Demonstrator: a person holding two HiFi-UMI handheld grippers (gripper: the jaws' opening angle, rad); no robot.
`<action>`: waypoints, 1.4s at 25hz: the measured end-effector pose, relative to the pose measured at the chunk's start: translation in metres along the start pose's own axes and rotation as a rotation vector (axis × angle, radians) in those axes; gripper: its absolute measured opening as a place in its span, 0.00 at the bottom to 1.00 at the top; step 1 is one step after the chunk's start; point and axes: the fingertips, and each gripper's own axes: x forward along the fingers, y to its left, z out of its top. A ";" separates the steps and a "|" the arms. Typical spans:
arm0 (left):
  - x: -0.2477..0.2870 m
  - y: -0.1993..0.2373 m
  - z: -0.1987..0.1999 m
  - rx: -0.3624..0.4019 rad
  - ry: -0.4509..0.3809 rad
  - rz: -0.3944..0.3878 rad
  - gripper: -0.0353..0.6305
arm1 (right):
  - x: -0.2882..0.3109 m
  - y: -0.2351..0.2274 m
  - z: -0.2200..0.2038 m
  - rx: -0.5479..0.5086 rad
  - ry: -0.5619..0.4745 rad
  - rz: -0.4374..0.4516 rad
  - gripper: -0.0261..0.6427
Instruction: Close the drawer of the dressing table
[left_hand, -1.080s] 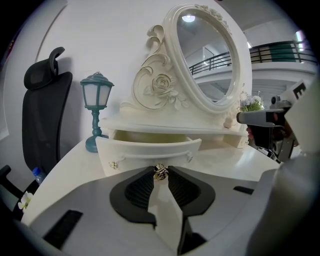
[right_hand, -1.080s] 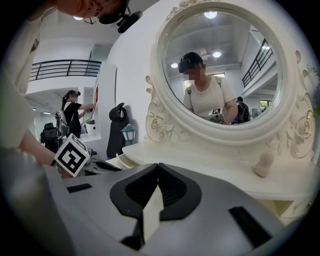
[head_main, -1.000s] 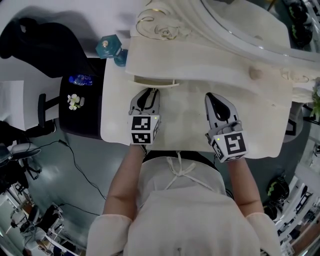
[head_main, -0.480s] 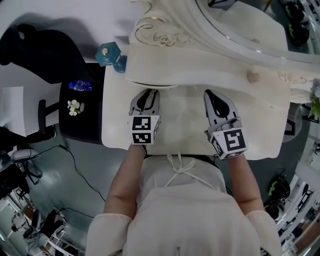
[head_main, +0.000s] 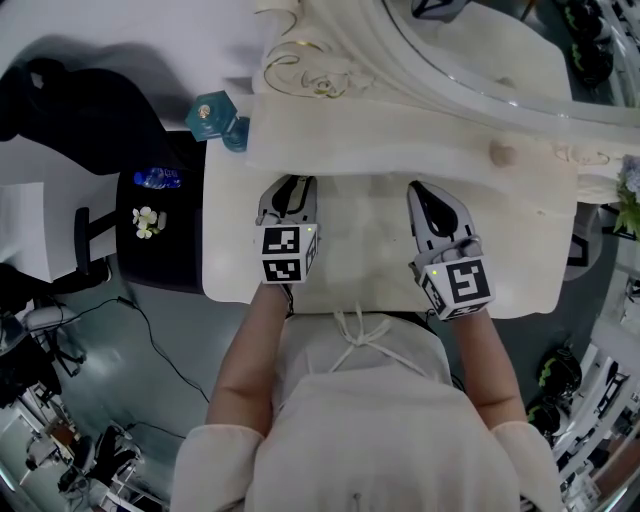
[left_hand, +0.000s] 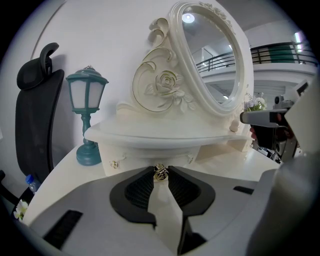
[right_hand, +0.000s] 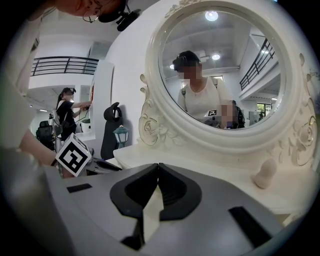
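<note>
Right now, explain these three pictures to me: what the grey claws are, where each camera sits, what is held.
A person holds a two-jaw gripper in each hand; no robot. The head view looks down from their head; the other two cameras ride on the grippers, looking along the jaws. Below is a cream carved dressing table with an oval mirror and a teal lantern-shaped lamp. The left gripper is closed on the drawer's small gold knob. The right gripper is shut and empty, over the tabletop.
</note>
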 end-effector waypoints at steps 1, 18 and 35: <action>0.001 0.001 0.001 0.003 0.000 -0.001 0.21 | 0.000 0.000 0.000 -0.001 0.000 0.000 0.05; -0.008 -0.002 0.002 -0.050 0.006 -0.049 0.30 | -0.012 0.004 0.013 -0.014 -0.028 -0.037 0.05; -0.126 -0.044 0.118 0.083 -0.288 -0.093 0.25 | -0.074 0.012 0.051 -0.043 -0.144 -0.095 0.05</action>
